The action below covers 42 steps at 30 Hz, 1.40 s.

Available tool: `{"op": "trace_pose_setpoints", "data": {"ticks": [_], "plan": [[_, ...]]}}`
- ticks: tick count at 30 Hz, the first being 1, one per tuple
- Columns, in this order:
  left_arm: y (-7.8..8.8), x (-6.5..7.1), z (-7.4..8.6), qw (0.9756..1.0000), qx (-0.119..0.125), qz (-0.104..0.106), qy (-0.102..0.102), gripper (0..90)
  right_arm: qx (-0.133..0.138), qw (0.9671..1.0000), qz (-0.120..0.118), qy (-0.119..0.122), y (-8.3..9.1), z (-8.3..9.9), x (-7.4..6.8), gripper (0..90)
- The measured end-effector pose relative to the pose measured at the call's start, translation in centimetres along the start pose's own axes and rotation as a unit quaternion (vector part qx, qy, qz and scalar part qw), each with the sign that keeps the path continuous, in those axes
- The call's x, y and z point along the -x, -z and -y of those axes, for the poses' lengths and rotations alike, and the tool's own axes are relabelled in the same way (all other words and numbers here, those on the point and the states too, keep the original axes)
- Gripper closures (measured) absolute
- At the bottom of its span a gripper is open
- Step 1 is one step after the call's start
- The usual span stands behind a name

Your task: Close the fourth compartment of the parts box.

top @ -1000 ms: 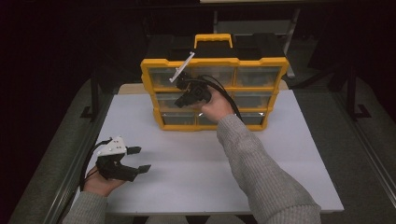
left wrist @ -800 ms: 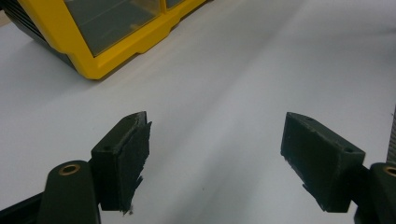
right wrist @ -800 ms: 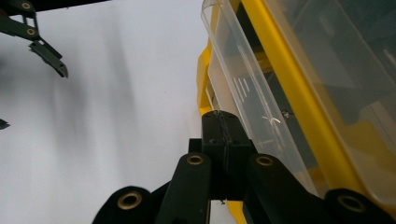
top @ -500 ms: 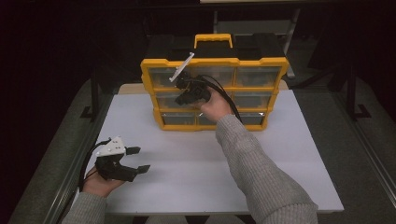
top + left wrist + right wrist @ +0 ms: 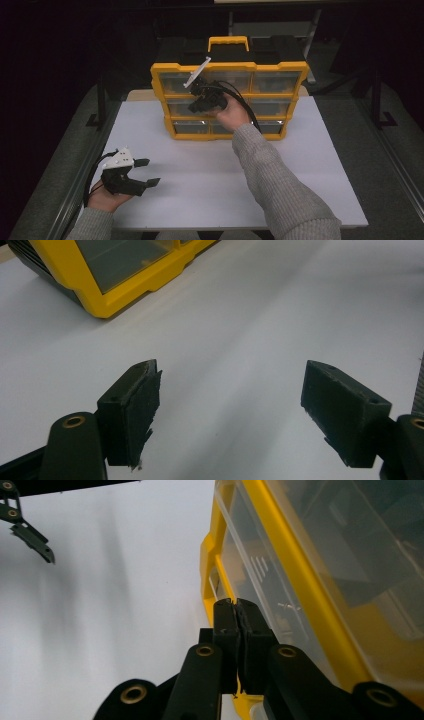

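The yellow plastic drawer organiser with clear drawers [image 5: 280, 75] stands upright at the white table [image 5: 310, 165]'s far edge. The right gripper [image 5: 197, 100], jaws pressed together and empty, is at its middle drawer row. The left gripper [image 5: 147, 172] rests near the front-left corner, jaws wide.

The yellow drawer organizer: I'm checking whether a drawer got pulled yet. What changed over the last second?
Nothing visibly changed. The right gripper stays shut at the yellow drawer organizer front, drawers closed; the left gripper rests open on the white table.
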<state>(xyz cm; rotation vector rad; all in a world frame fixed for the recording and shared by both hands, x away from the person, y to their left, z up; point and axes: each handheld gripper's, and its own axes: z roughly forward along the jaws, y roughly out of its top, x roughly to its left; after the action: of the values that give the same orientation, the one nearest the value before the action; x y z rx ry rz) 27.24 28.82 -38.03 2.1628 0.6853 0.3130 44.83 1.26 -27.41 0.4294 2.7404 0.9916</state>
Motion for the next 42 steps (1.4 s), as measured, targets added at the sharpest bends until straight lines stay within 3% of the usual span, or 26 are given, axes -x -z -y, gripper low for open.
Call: {"op": "trace_pose_setpoints", "data": {"ticks": [11,13,20,31,42], "plan": [[-0.2,0.0,0.1,0.9999,0.002,0.001,0.012,23.1,0.022,0.9993,-0.028,-0.015,1.3,2.4,0.2,79.7],[-0.2,0.0,0.0,0.9999,0.002,0.002,0.014,23.1,0.018,0.9989,-0.033,-0.027,1.5,2.9,0.1,78.5],[-0.4,0.0,0.0,0.9999,0.002,0.002,0.014,22.9,0.036,0.998,-0.044,-0.027,1.9,4.9,0.4,72.5],[-0.6,0.0,-0.2,0.9999,0.002,0.004,0.016,22.7,0.042,0.9967,-0.047,-0.051,2.5,8.0,0.2,63.9],[-0.8,0.0,-0.3,0.9999,0.0,0.006,0.012,22.7,0.051,0.9955,-0.04,-0.069,3.1,9.9,0.0,57.4]]}}
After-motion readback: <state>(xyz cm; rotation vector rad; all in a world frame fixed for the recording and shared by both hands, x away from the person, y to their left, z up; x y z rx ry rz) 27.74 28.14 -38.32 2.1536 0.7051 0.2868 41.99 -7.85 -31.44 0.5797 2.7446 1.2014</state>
